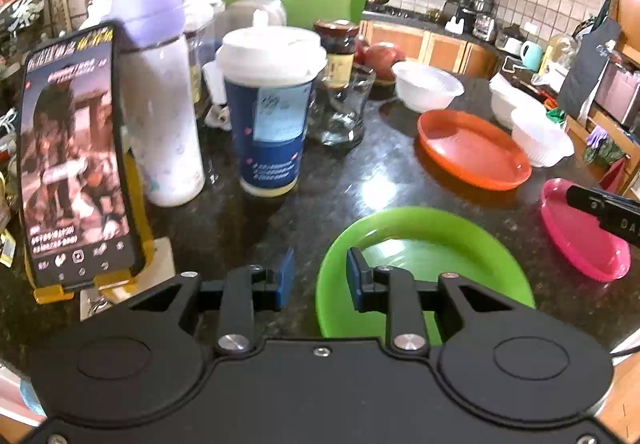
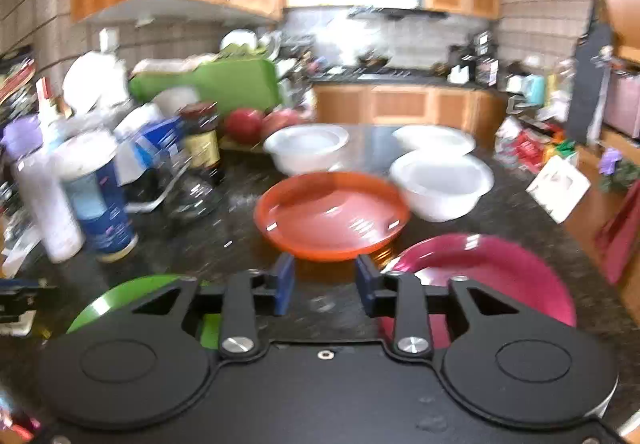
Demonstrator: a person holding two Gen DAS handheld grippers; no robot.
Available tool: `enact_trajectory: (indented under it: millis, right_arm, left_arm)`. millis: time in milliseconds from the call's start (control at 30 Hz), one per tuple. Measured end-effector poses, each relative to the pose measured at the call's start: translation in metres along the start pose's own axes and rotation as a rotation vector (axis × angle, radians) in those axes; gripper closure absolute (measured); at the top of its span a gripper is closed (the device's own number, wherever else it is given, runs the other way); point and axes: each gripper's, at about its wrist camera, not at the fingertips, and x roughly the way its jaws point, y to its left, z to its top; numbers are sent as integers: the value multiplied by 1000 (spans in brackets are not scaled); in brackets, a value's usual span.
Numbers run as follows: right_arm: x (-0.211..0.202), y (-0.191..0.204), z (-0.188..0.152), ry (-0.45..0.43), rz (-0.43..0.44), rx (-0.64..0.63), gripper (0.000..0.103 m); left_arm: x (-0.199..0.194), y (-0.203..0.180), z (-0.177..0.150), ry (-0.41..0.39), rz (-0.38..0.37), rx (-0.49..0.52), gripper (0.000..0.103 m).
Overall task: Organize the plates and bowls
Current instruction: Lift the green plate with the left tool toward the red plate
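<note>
Left gripper (image 1: pixel 320 276) jaws apart over green plate (image 1: pixel 420 244) rim at six o'clock, right gripper (image 2: pixel 325 286) spread and empty; stacking apparently just starting, next needing a rim pinch toward orange plate (image 2: pixel 332 216) at twelve.

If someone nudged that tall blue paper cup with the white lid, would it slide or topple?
The tall blue paper cup probably topples: it looks tall on a narrow base. The glossy black stone counter might let it slide first. How full or heavy it is cannot be told.
</note>
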Motion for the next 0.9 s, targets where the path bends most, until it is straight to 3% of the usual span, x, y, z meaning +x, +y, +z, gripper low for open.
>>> enact_trajectory:
  millis: [133, 367, 900]
  right_arm:
    - [-7, -29, 5, -13, -29, 41, 58]
    - [-12, -89, 3, 12, -84, 64, 56]
    - [13, -241, 2, 189, -29, 75, 56]
  left_arm:
    - [4, -17, 7, -17, -20, 10, 66]
    - [18, -59, 12, -6, -45, 29, 66]
    - [73, -193, 14, 109, -91, -5, 66]
